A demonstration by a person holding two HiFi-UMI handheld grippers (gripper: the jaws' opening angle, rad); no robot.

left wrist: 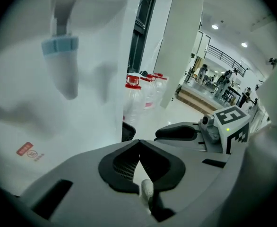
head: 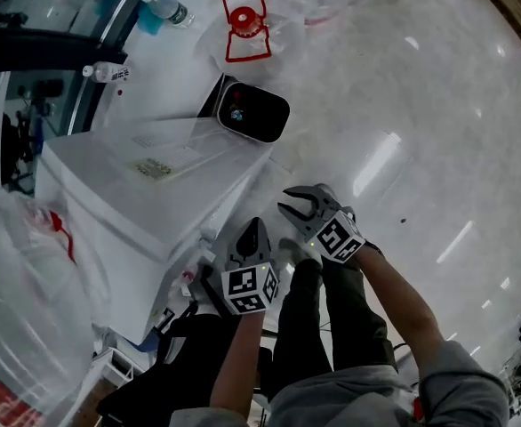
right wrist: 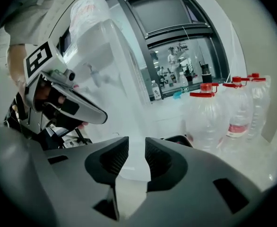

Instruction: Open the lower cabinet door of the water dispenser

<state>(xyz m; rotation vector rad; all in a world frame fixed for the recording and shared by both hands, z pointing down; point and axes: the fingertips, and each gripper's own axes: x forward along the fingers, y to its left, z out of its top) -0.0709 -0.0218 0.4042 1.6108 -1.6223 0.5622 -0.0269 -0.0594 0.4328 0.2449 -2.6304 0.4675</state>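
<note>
Two tongs are in play, one in each hand, both low in front of the water dispenser [head: 145, 181]. In the head view its white body stands to their left, with one clear jug [head: 16, 310] on top.

The left tongs [head: 253, 224] are pressed together at the tips. The left gripper view shows them [left wrist: 138, 148] meeting with nothing pinched. They point at the dispenser's white front [left wrist: 48, 131], below one tap with a pale blue lever [left wrist: 59, 46]. One small red sticker [left wrist: 27, 149] sits lower on that face. The lower cabinet door belongs on this front, but its edge and handle cannot be made out, and no tongs touch the panel.

The right tongs [head: 287, 199] sit just beside the left pair, on the side away from the dispenser. They are spread a little, and the right gripper view shows a clear gap between them [right wrist: 136, 150] with nothing in it. Each pair carries one marker cube, so that makes two: left [head: 250, 290] and right [head: 339, 237].

Out on the shiny floor [head: 420, 105], the right gripper view counts three big water bottles with red caps [right wrist: 202, 86] in a row. Near them lies one rounded black unit with a white rim [head: 253, 114]. The head view adds two small bottles, one upright [head: 167, 5] and one on its side [head: 109, 72]. Two dark trouser legs [head: 318, 327] show below the tongs.
</note>
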